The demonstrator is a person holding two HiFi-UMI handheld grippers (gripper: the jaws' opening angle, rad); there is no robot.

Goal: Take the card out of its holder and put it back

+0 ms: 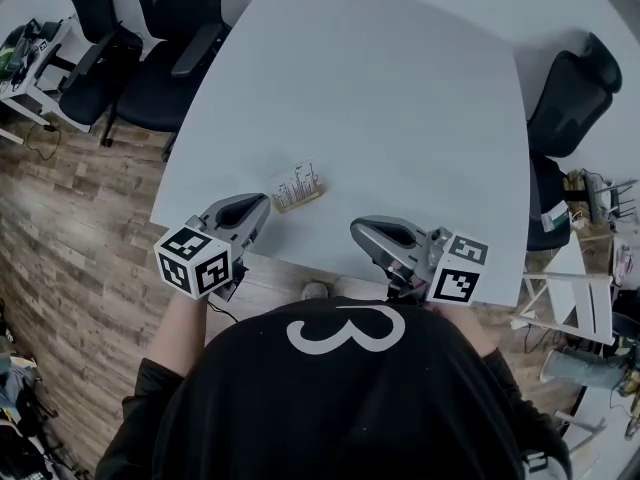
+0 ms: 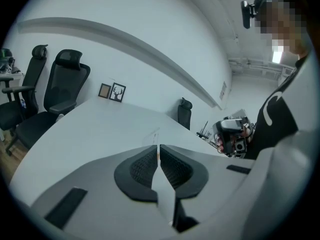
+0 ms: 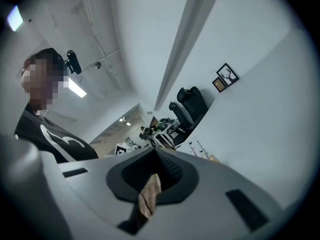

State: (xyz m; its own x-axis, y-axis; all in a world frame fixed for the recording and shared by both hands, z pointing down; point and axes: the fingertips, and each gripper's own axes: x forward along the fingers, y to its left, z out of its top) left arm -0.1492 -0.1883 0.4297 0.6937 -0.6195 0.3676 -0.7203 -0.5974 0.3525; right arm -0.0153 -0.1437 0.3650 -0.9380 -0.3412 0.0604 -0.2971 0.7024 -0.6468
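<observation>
Card [image 1: 295, 180]: seen upright in its holder [image 1: 301, 201], near the front edge of the tabletop [image 1: 400, 118], not yet pulled.
Left hand-held gripper [image 1: 262, 204]: jaws pressed together on nothing, tip just beside the holder.
Right hand-held gripper [image 1: 360, 231]: jaws closed as well, empty, placed apart from the holder.
Risk: the holder could be nudged over by closed jaws. If it is not pinned, it may be lifted along with the card.
</observation>
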